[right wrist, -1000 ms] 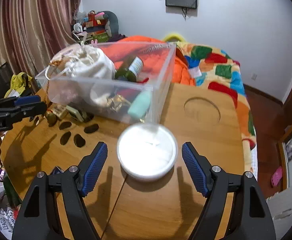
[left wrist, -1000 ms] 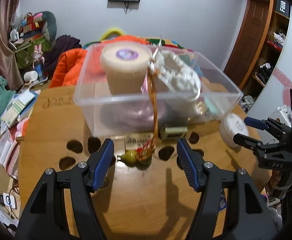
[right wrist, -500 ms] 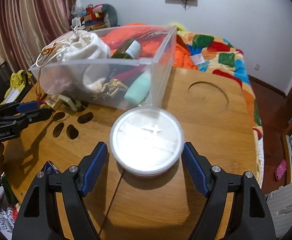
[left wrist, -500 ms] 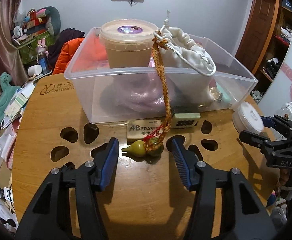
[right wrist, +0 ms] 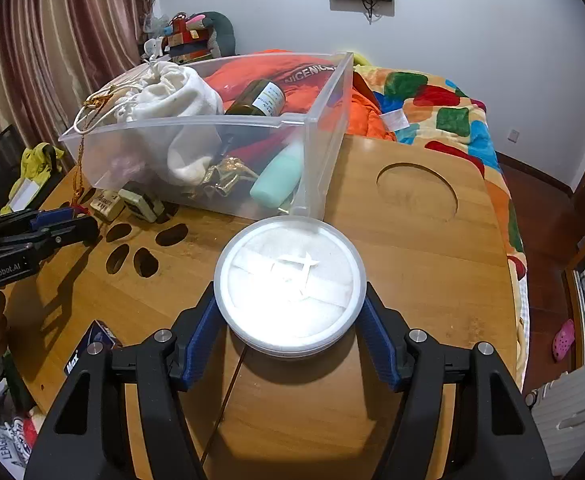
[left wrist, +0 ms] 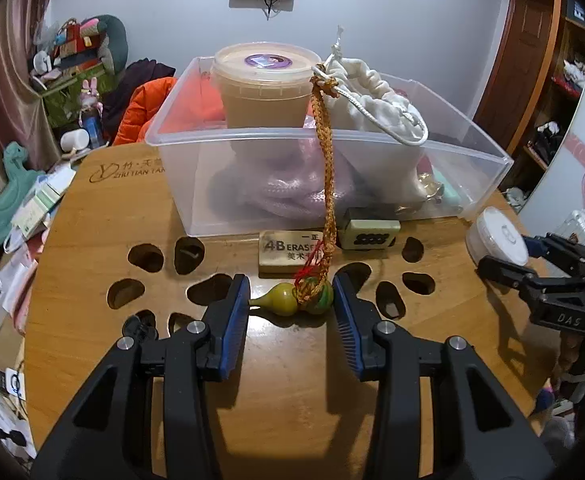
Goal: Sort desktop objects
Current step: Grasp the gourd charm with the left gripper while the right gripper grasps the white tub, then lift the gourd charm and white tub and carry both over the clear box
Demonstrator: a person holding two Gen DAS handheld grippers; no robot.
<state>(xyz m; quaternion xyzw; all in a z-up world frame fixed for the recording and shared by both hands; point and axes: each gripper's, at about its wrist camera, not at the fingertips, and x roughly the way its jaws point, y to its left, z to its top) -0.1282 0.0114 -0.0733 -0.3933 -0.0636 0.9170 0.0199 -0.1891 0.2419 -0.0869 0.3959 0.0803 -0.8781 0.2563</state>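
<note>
A small yellow-green gourd charm lies on the wooden table, its orange braided cord running up over the clear bin's front wall. My left gripper is open with a finger on each side of the gourd; the left finger meets its tip. A round white lidded container sits on the table between the fingers of my right gripper, whose blue pads touch its sides. The container also shows in the left wrist view.
The bin holds a tan tub, a white drawstring pouch, a dark bottle and a teal tube. An eraser and a green tile lie before it. The table has cut-out holes.
My left gripper moved forward and narrowed around the gourd. My right gripper moved forward and closed in until its pads reached the white container's sides.
</note>
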